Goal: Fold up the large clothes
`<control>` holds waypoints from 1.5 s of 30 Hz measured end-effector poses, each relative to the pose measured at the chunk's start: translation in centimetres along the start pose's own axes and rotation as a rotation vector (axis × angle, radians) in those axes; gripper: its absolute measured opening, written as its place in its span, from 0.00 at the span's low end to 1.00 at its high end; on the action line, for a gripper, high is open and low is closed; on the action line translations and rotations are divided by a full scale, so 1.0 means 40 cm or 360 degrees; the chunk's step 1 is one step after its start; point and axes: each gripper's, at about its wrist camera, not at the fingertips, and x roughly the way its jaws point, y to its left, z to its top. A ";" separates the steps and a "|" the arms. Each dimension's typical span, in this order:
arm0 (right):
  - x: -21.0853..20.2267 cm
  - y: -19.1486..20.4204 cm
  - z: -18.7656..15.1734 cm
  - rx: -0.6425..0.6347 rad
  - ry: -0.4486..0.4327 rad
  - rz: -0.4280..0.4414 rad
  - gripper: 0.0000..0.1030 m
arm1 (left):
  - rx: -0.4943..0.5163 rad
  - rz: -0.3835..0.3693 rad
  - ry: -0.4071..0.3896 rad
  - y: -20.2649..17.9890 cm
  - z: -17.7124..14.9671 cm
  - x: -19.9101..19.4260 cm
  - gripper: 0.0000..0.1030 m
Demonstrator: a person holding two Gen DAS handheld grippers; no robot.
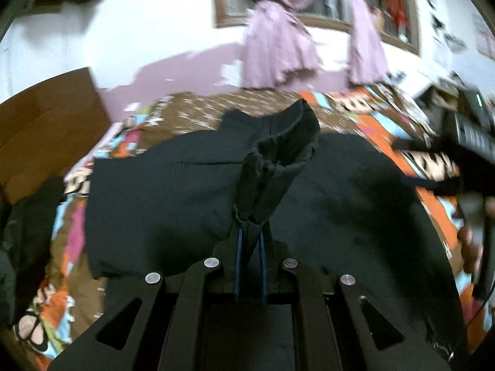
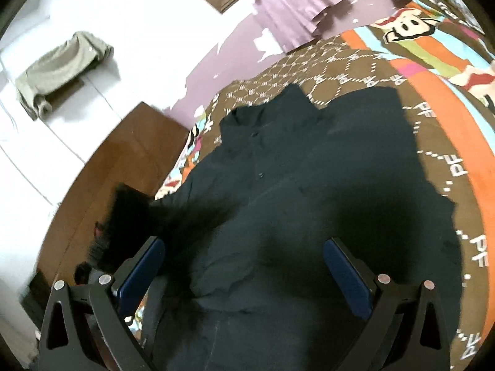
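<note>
A large black garment (image 1: 161, 191) lies spread on a patterned bedspread (image 1: 191, 111). My left gripper (image 1: 250, 225) is shut on a bunched end of it, a sleeve or cuff (image 1: 278, 151), which rises lifted and puckered off the flat cloth. In the right wrist view the same black garment (image 2: 309, 160) shows a button placket and collar at its far end. My right gripper (image 2: 244, 244) hovers over it, open, with nothing pinched between its blue pads (image 2: 346, 269). A dark blurred streak (image 2: 173, 216) crosses the garment's left edge; I cannot tell what it is.
The bedspread (image 2: 417, 61) is brown with orange and blue cartoon stripes. A brown board (image 1: 40, 123) stands at the bed's left side. Purple curtains (image 1: 278, 49) hang on the far wall. A grey-green cloth (image 2: 62, 68) lies on a white surface. A hand (image 1: 473, 241) shows at right.
</note>
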 end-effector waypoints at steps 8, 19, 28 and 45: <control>-0.017 -0.038 -0.024 0.0038 0.0113 0.0132 1.00 | 0.0215 -0.0167 0.0073 -0.190 -0.079 0.066 0.07; 0.017 -0.163 -0.092 0.0297 0.0322 0.0029 0.35 | 0.0373 -0.0214 0.0114 -0.302 -0.141 0.136 0.07; -0.020 -0.130 -0.091 0.0138 0.0221 -0.0095 0.05 | 0.0708 -0.0378 0.0382 -0.285 -0.126 0.142 0.22; -0.009 -0.037 -0.021 -0.0425 -0.0030 -0.0578 0.05 | 0.0157 -0.0093 0.0240 0.120 0.001 0.216 0.50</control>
